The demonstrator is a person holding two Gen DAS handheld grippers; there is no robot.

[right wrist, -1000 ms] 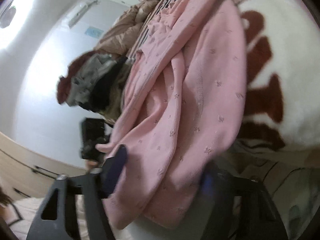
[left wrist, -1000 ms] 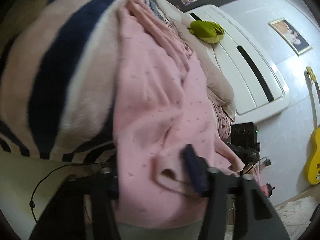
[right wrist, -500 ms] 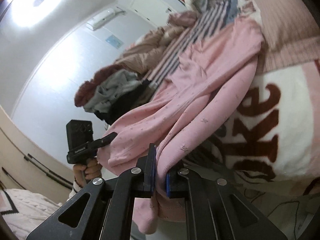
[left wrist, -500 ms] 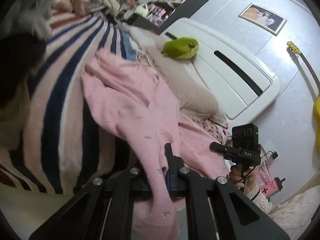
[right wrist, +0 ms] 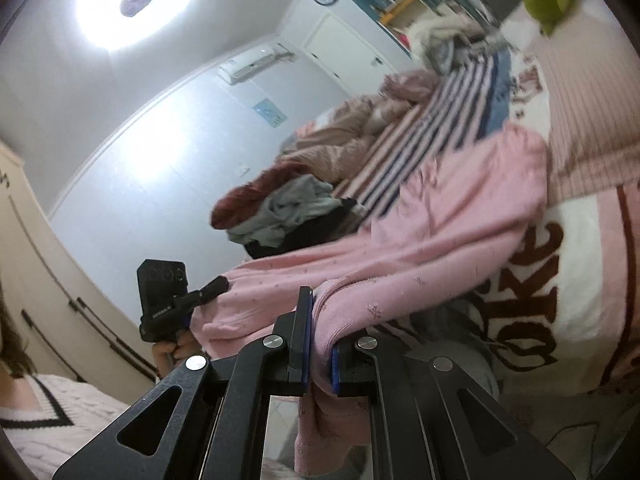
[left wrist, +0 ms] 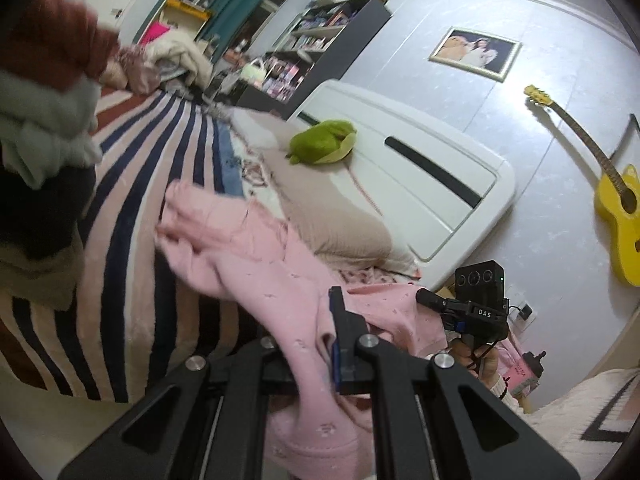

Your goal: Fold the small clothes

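Note:
A pink patterned garment (left wrist: 256,264) lies stretched across the striped blanket on the bed; it also shows in the right wrist view (right wrist: 452,240). My left gripper (left wrist: 320,344) is shut on one end of the garment, with cloth hanging below the fingers. My right gripper (right wrist: 320,344) is shut on another end, cloth bunched between its blue pads. Each gripper shows in the other's view, held off the bed's edge: the right one (left wrist: 476,300) and the left one (right wrist: 168,296).
A pile of dark, grey and red clothes (right wrist: 288,208) sits on the striped blanket (left wrist: 132,184). A beige pillow (left wrist: 336,216), a green plush toy (left wrist: 322,146) and a white headboard (left wrist: 424,176) are at the bed's head. A yellow guitar (left wrist: 616,208) leans on the wall.
Both grippers closed on the pink garment's ends, then pulled back and up off the bed's edge, drawing the garment out flatter across the blanket.

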